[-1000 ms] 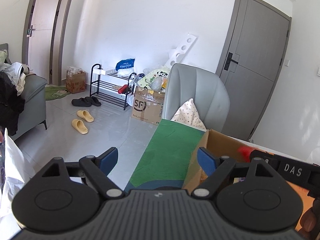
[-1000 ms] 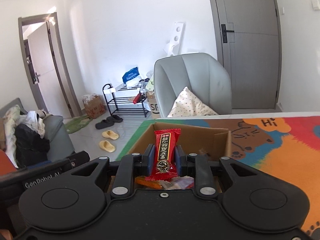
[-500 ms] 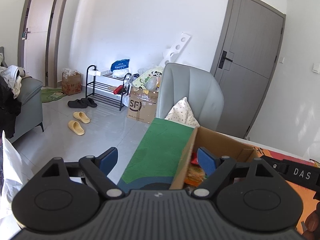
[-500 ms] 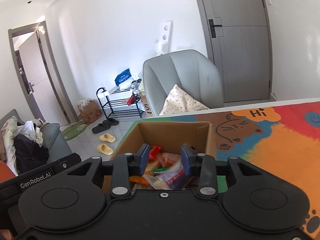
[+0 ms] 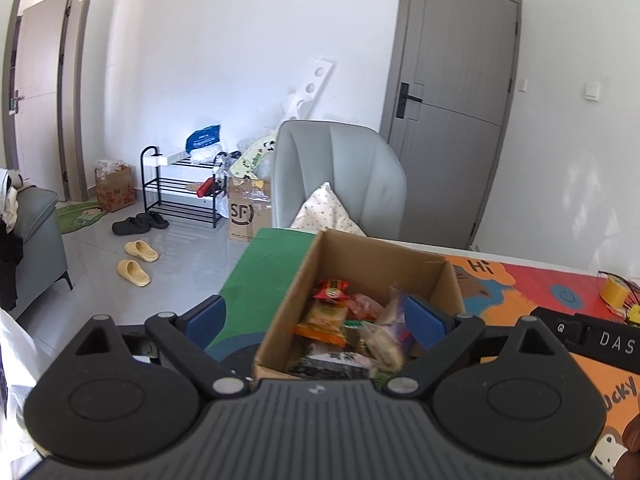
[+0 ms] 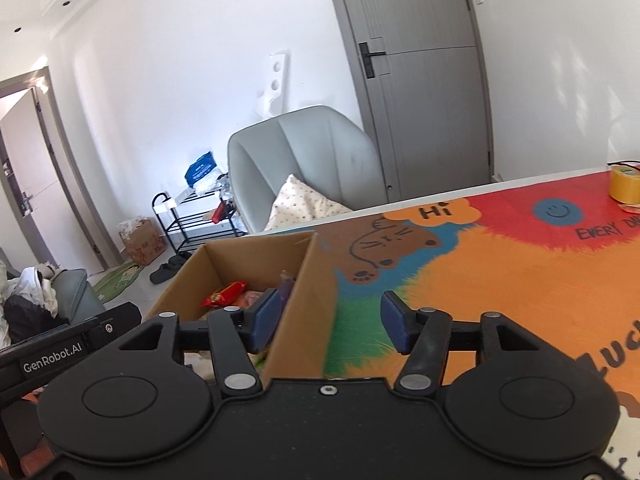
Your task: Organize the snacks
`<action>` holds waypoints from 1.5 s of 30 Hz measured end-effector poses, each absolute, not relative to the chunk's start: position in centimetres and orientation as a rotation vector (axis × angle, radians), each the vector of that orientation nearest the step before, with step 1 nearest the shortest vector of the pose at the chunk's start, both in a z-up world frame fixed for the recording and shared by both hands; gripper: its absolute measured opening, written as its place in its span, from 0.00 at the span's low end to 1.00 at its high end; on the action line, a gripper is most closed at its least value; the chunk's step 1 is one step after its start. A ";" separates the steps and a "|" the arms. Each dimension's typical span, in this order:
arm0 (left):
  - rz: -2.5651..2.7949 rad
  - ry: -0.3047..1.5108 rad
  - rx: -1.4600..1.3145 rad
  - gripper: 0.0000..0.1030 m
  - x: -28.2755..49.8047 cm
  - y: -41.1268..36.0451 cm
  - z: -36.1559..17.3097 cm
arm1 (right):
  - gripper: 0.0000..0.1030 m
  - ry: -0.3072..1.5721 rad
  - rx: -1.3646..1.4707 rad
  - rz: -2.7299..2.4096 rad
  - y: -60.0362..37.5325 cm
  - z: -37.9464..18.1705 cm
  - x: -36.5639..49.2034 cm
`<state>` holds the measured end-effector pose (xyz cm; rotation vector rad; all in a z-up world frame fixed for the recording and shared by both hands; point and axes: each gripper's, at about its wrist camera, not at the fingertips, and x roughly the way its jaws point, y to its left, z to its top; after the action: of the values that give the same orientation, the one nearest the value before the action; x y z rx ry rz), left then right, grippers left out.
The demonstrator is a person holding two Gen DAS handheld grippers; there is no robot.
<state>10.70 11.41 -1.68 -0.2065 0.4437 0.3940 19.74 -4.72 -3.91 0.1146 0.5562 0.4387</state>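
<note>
The cardboard box [image 5: 362, 276] sits at the corner of the counter [image 6: 500, 280], on a bright cartoon mat [image 6: 460, 264], and it holds a loose heap of snack packets [image 5: 344, 332]; a red packet [image 6: 225, 294] lies on top toward the box's far wall. The right gripper [image 6: 328, 326] straddles the box's right wall, its fingers having just been opening and now released with no snack between them. The left gripper [image 5: 316, 320] hangs over the box's near left corner, fingers spread wide and likewise empty, one pad outside the box and one above the heap.

To my eye a drop into the box is finished and the step in hand is fetching the next snack; that calls for drawing the right gripper clear of the wall without nudging the box. No loose snack shows on the mat.

Beyond the box, the mat reads "Hi" [image 6: 434, 212] and "EVERY D…". Behind the box a grey armchair [image 5: 340, 176] holds a spotted cushion [image 5: 326, 212], and left of it a carton [image 5: 248, 212] is marked "SF". The grippers carry "GenRobot.AI" and "DAS".
</note>
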 end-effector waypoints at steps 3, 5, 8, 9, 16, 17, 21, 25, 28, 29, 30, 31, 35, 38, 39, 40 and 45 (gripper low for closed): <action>0.369 0.449 -0.193 0.96 10.8 10.2 -1.9 | 0.61 0.552 0.112 0.408 -6.1 -3.9 19.2; 0.353 0.451 -0.180 0.96 10.8 9.3 -1.9 | 0.63 0.544 0.113 0.383 -7.1 -3.9 18.8; 0.331 0.463 -0.162 0.97 11.0 8.1 -1.9 | 0.68 0.535 0.123 0.350 -8.7 -3.8 18.3; 0.322 0.465 -0.156 0.97 11.0 7.7 -1.9 | 0.69 0.531 0.124 0.337 -9.2 -3.8 18.1; 0.279 0.486 -0.103 0.97 10.6 5.5 -1.4 | 0.86 0.508 0.139 0.267 -12.0 -3.6 16.7; 0.272 0.487 -0.101 0.97 10.5 5.3 -1.3 | 0.88 0.504 0.141 0.261 -12.2 -3.5 16.5; 0.249 0.482 -0.087 0.99 9.7 4.8 -0.9 | 0.98 0.480 0.137 0.235 -13.1 -3.0 15.5; 0.233 0.480 -0.073 1.00 9.0 4.4 -0.3 | 1.00 0.469 0.129 0.222 -13.9 -2.4 14.6; 0.220 0.476 -0.053 1.00 8.5 3.8 0.1 | 1.00 0.472 0.126 0.219 -14.4 -2.0 14.0; 0.220 0.474 -0.046 1.00 8.3 3.7 0.3 | 1.00 0.474 0.122 0.215 -14.6 -1.9 13.8; 0.222 0.472 -0.036 1.00 8.2 3.4 0.4 | 1.00 0.476 0.117 0.211 -14.7 -1.8 13.6; 0.223 0.470 -0.025 1.00 8.1 3.3 0.5 | 1.00 0.476 0.113 0.208 -14.9 -1.7 13.4; 0.216 0.479 0.011 1.00 7.6 2.6 0.7 | 1.00 0.479 0.104 0.200 -15.5 -1.2 12.6; 0.202 0.489 0.024 1.00 7.3 2.5 0.9 | 1.00 0.484 0.100 0.195 -15.9 -0.9 12.1; 0.196 0.492 0.027 1.00 7.2 2.5 1.0 | 1.00 0.486 0.098 0.195 -16.0 -0.8 11.9; 0.194 0.495 0.029 1.00 7.1 2.5 1.1 | 1.00 0.488 0.097 0.197 -16.1 -0.7 11.7; 0.204 0.513 0.021 1.00 6.8 2.8 1.6 | 1.00 0.500 0.078 0.194 -16.4 -0.3 11.1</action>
<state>6.78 2.75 1.63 0.0211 0.5128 0.2040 11.13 -16.38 -0.33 0.0784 0.4996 0.1939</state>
